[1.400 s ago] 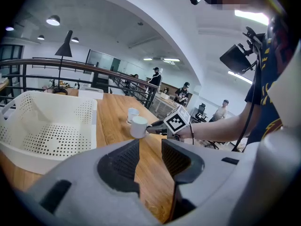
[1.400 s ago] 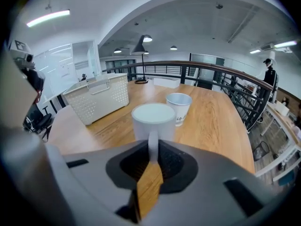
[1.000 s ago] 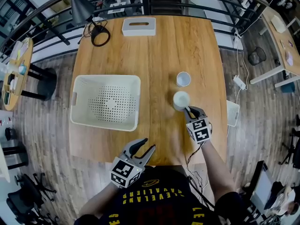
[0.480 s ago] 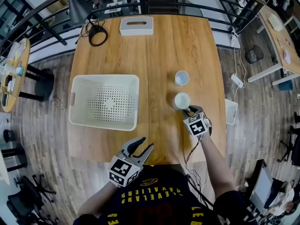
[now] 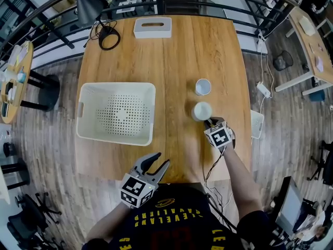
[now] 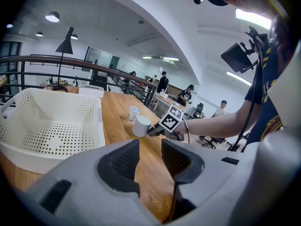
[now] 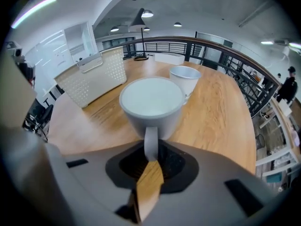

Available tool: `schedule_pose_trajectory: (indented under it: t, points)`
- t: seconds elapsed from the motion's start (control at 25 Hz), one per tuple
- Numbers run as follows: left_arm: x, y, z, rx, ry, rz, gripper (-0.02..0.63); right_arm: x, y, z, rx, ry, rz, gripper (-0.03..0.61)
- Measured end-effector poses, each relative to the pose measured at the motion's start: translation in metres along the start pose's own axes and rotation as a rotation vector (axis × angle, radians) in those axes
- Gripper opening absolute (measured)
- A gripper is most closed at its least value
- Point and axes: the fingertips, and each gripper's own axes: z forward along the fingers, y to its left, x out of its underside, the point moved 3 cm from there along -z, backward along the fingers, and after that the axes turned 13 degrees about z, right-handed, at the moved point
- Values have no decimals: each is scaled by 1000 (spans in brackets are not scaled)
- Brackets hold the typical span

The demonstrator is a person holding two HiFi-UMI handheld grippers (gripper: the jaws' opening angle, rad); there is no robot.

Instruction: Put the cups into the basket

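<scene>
**Stock of tabletop, two cups outside the basket**

Head view:
- Tabletop (image 5: 182, 51), wooden.
- Basket (image 5: 86, 95), white, perforated floor, on the left half, nothing inside.
- Nearer cup (image 5: 202, 111), white, on the right half, well apart from the basket.
- Farther cup (image 5: 203, 87), white, just beyond the nearer one.
- My right gripper (image 5: 209, 123), tips at the nearer cup's near side.
- My left gripper (image 5: 157, 164), at the near edge of the tabletop, away from both cups.
- Tissue box (image 5: 153, 28) and coiled cable (image 5: 110, 37), far end.

Left gripper view:
- My left gripper (image 6: 150, 147): jaws apart, only bare wood between them.
- Basket (image 6: 101, 126) to the left; nearer cup (image 6: 141, 126) and farther cup (image 6: 134, 113) ahead, with my right gripper (image 6: 153, 128) at the nearer one.

Right gripper view:
- My right gripper (image 7: 151, 157): jaws have just been closing and are clamped on the handle (image 7: 150, 142) of the nearer cup (image 7: 151, 105).
- Farther cup (image 7: 186, 76) right behind it, slightly right.
- Basket (image 7: 99, 76) off to the left.
</scene>
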Motion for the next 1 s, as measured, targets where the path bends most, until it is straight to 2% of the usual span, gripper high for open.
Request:
schedule_pose_trajectory:
  t: [0.36, 0.56, 0.84, 1.0]
  points:
    - [1, 0, 3, 17, 9, -4, 144, 13, -4, -2, -30, -49, 72, 52]
    - [2, -1, 3, 25, 13, -1, 144, 12, -3, -11, -16, -102, 99, 57]
    - [2, -3, 4, 34, 23, 3, 144, 9, -2, -14, -11, -146, 61, 51]
    - [3, -2, 4, 29, 26, 3, 144, 2, 0, -21, -26, -243, 37, 48]
